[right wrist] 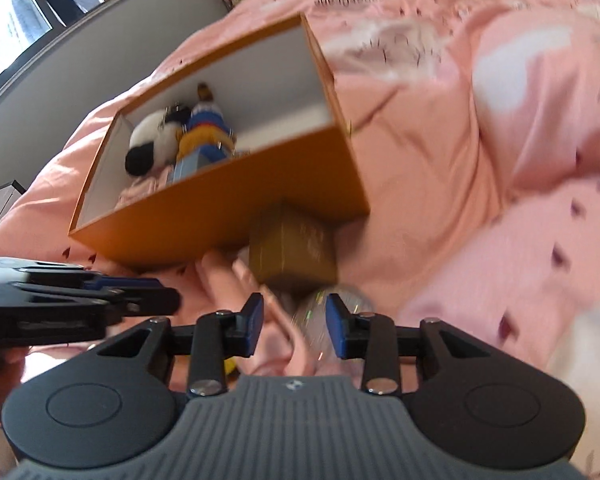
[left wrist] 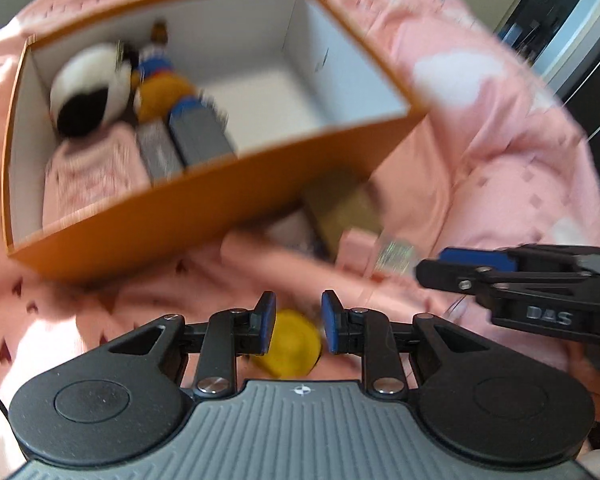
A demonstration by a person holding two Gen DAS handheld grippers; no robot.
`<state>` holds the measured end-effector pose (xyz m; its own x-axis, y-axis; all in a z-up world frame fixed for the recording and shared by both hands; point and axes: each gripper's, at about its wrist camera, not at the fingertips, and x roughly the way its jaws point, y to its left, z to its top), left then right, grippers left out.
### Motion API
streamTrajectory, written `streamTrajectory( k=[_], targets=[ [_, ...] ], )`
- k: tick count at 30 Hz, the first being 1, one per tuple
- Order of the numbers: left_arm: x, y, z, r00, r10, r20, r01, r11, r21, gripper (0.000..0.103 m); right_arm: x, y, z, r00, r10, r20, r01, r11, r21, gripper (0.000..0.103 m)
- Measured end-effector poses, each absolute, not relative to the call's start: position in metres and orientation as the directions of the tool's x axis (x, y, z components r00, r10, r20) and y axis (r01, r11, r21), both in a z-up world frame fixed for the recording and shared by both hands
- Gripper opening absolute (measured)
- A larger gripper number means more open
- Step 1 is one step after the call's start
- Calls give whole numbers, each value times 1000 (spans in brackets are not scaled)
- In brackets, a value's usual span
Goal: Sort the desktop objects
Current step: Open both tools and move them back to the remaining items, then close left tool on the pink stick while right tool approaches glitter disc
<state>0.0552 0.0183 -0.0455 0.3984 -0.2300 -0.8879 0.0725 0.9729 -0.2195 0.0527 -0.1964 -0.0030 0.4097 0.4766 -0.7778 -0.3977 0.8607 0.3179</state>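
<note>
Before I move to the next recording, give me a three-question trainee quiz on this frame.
1. True or false: the orange box already holds items.
2. Which object lies just beyond the left gripper? A) yellow object B) panda plush C) olive-brown box
3. What sits between the right gripper fingers, and is it clamped?

Key: 1. True: the panda plush, a blue-and-yellow plush and grey boxes. 2. A. 3. A clear glittery object; blur hides whether the pads grip it.

Bright daylight, perhaps from a window, washes out patches of the pink bedding (left wrist: pixel 500 128). Motion blur smears everything ahead of the fingers; fisheye edges bend.
</note>
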Motion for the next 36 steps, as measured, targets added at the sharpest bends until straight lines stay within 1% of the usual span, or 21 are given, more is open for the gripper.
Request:
streamTrajectory(
  k=[3,6,12,18,20,25,29,33,35,36],
  targets=[
    [54,16,-55,338,-210,-918,63,978,-200,27,44,-195,-10,401,451,-798,-388,872,298,38],
    [50,15,-57,315,-194,-929,64,981,-183,28,45,-198,-14,387,451,-804,-371,875,312,38],
    [45,24,-51,339,-168,-926,4,984,-177,27,48,-196,-20,310,509,-803,-391,838,380,40],
    [45,34,-44,372,-152,-916,-70,979,-191,28,46,-183,-24,219,572,-790,-442,780,442,37],
    [44,36,-43,375,-137,-917,-89,979,-183,28,46,-178,-26,174,603,-779,-455,751,479,35],
    [45,41,-42,388,-116,-914,-123,977,-177,28,42,-165,-33,112,604,-789,-492,724,484,35],
    [45,41,-42,393,-112,-913,-130,976,-176,34,42,-160,-40,51,626,-778,-506,688,520,35],
    [43,38,-40,409,-95,-908,-125,979,-158,40,40,-159,-40,41,626,-779,-520,679,518,36],
    [43,39,-38,418,-104,-902,-126,977,-171,52,39,-160,-37,50,622,-781,-524,682,510,36],
    [42,39,-37,424,-109,-899,-126,976,-178,52,37,-161,-34,64,618,-783,-530,686,499,36]
  ],
)
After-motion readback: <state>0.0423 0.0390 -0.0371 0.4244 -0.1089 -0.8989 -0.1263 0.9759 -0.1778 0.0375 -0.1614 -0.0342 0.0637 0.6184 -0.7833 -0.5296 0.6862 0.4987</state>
